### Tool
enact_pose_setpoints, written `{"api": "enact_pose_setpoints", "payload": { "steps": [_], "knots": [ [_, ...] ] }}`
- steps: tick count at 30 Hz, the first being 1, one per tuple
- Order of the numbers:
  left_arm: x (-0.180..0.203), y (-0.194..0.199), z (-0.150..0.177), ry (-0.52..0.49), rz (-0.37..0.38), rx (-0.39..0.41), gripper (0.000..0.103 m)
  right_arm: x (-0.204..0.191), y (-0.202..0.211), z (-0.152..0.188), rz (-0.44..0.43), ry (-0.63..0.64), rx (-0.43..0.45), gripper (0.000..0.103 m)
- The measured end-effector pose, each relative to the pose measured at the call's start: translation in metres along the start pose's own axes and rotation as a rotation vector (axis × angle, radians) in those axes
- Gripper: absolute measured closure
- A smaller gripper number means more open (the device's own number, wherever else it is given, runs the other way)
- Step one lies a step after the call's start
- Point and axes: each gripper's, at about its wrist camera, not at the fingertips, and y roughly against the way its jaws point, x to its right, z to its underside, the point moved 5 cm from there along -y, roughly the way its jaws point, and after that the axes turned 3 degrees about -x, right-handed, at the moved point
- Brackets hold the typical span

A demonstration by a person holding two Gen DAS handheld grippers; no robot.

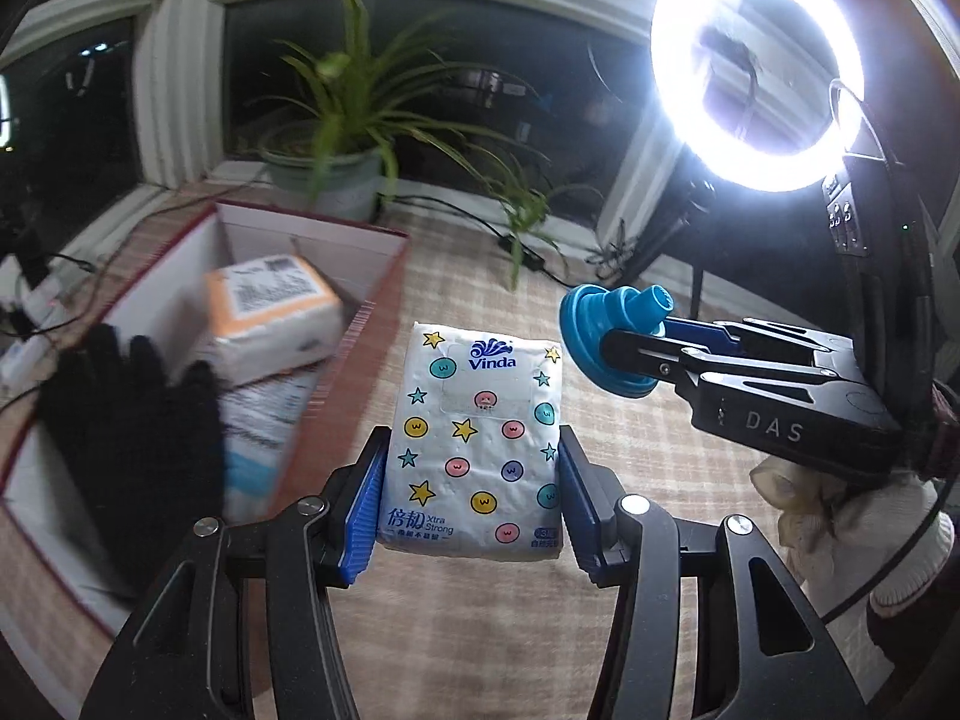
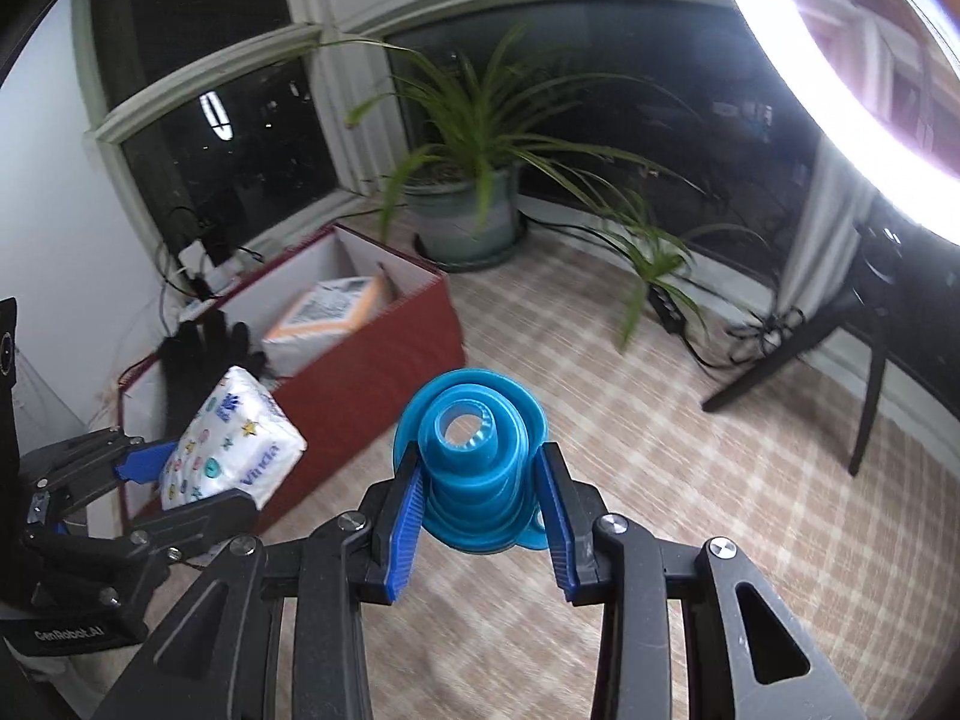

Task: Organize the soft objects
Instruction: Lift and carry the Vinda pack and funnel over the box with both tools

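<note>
Left gripper (image 1: 471,483) clamps tissue pack (image 1: 477,438) printed "Vinda Xtra Strong".

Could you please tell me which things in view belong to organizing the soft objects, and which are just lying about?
Belongs to the job:
- Vinda tissue pack, clamped in the left gripper
- blue collapsible funnel, clamped in the right gripper
- red box holding an orange-edged pack and a black glove

Just lying about:
- potted plant
- ring light
- cables
</note>
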Motion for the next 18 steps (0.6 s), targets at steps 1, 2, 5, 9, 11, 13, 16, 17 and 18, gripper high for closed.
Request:
{"api": "enact_pose_setpoints", "payload": {
  "steps": [1,2,5,9,11,13,16,17,18],
  "knots": [
    [-0.005,0.005,0.0,0.004,-0.009,0.007,0.052,-0.005,-0.001,-0.003,-0.007,0.006,0.001,0.07],
    [-0.009,0.009,-0.001,0.011,-0.017,0.013,0.052,-0.012,-0.002,-0.006,-0.019,0.015,0.001,0.07],
    [-0.029,0.019,-0.001,0.049,-0.045,0.026,0.052,-0.031,-0.003,-0.012,-0.04,0.044,0.002,0.07],
    [-0.059,0.03,0.0,0.093,-0.094,0.037,0.052,-0.056,-0.006,-0.02,-0.068,0.085,0.003,0.07],
    [-0.074,0.035,0.003,0.118,-0.121,0.039,0.052,-0.07,-0.009,-0.024,-0.084,0.107,0.004,0.07],
    [-0.09,0.04,0.006,0.144,-0.147,0.041,0.052,-0.081,-0.011,-0.028,-0.095,0.125,0.003,0.07],
    [-0.112,0.044,0.01,0.187,-0.187,0.045,0.052,-0.101,-0.017,-0.035,-0.105,0.155,0.002,0.07],
    [-0.118,0.044,0.011,0.198,-0.198,0.044,0.052,-0.107,-0.02,-0.037,-0.111,0.162,-0.001,0.07],
    [-0.124,0.046,0.012,0.209,-0.211,0.044,0.052,-0.113,-0.023,-0.039,-0.116,0.166,-0.003,0.07]
  ]
}}
